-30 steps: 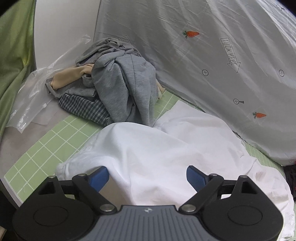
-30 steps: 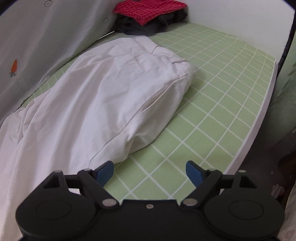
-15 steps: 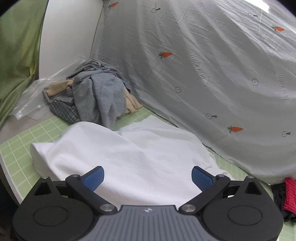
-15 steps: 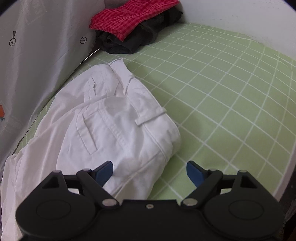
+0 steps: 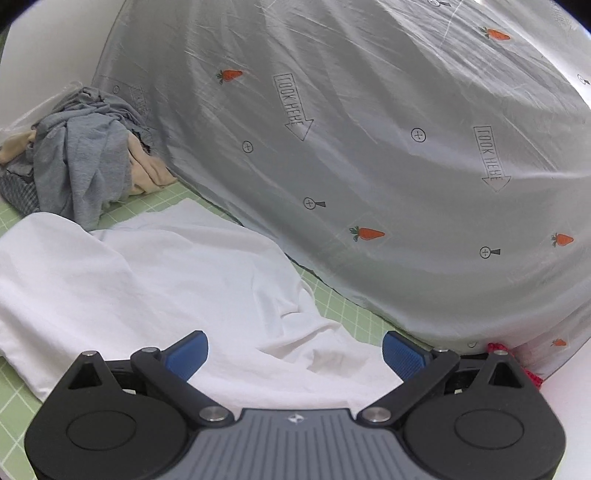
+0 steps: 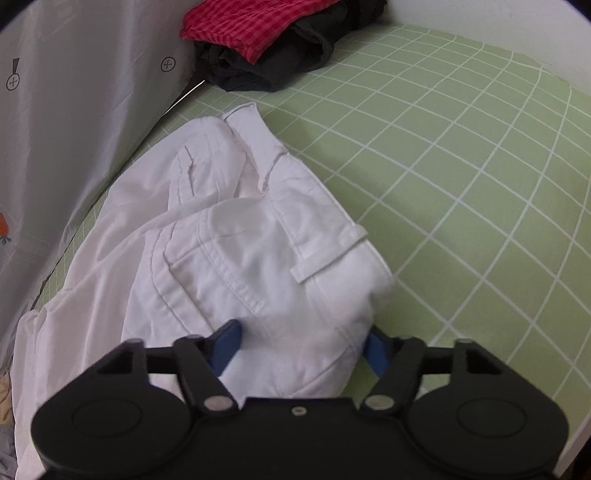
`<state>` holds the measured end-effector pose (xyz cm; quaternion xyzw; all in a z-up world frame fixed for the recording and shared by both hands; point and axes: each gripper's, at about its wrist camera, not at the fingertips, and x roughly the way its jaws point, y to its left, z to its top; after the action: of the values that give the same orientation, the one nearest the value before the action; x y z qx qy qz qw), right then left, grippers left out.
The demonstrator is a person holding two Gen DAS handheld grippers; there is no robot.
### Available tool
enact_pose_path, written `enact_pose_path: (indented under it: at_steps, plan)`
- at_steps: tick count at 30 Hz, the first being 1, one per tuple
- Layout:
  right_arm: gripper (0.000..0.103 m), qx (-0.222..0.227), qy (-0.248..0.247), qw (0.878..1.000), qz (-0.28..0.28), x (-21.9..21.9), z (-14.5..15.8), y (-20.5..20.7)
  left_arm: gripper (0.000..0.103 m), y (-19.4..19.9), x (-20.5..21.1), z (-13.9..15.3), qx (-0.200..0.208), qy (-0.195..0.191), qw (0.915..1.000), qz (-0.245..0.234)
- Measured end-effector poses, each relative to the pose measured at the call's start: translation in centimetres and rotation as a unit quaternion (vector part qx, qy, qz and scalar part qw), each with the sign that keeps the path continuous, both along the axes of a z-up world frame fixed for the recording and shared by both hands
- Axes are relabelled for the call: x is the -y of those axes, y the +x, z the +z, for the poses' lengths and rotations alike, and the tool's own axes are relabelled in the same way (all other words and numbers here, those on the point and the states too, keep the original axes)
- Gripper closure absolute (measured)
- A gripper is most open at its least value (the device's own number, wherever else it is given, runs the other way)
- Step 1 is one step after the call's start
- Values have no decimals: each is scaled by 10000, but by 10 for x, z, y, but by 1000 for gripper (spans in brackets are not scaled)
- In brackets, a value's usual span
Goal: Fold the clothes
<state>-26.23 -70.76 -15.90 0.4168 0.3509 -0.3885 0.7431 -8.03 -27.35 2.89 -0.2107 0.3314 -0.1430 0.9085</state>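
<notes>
Since 0.5 s ago the right gripper (image 6: 301,345) has come down onto the waistband end of the white trousers (image 6: 258,258), so its 2 blue fingers (image 6: 225,341) now sit on either side of a bunched fold of cloth instead of hovering short of it. The jaws are narrower than before, yet whether they actually pinch the fabric cannot be told. In the left wrist view the camera has swung right: the pile of grey clothes (image 5: 81,155) has slid toward the left edge of the picture and more of the grey carrot-print sheet (image 5: 369,147) fills the frame.

The left gripper (image 5: 293,354) has its fingers wide apart, hanging over the leg end of the white trousers (image 5: 166,280) and holding nothing.

The trousers lie stretched along the back edge of the green grid mat (image 6: 461,166), just beside the hanging sheet. The grey pile sits at the mat's back left corner, its lower edge touching the trouser legs. A red checked garment (image 6: 258,22) lies on dark clothing (image 6: 280,66) at the back right corner, near the waistband but apart from it.
</notes>
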Motion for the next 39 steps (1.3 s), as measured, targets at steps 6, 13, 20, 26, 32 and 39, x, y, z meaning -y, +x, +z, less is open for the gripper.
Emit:
enact_pose_path:
  at_steps: [6,13,20,26,32,39]
  plan:
    - [92,129,-697,9974,-135,12,22,-24,3,24,17,-1,5,-376,9988,-312]
    - [93,-632,-1921,9752,-903,35,54,-73,3,36,34,-3,106,-826,9943,-671]
    - [68,-1487,-1811,9672,-976,63,33,-73,3,55,33,-20,-9,-1780,9813,-730]
    - [39,-1665,-2450,9521,-760,56,53,-50,0,54,37,-18,-17,-2335,9672,-1000]
    - [23,-1772,-3101,9314,-705,54,71,-31,0,59,39,-23,-204,-2016,9751,-901]
    - [22,-1663,-2952,9400,-387,64,61,-2,0,83,45,-41,-501,-1556,9844,-649]
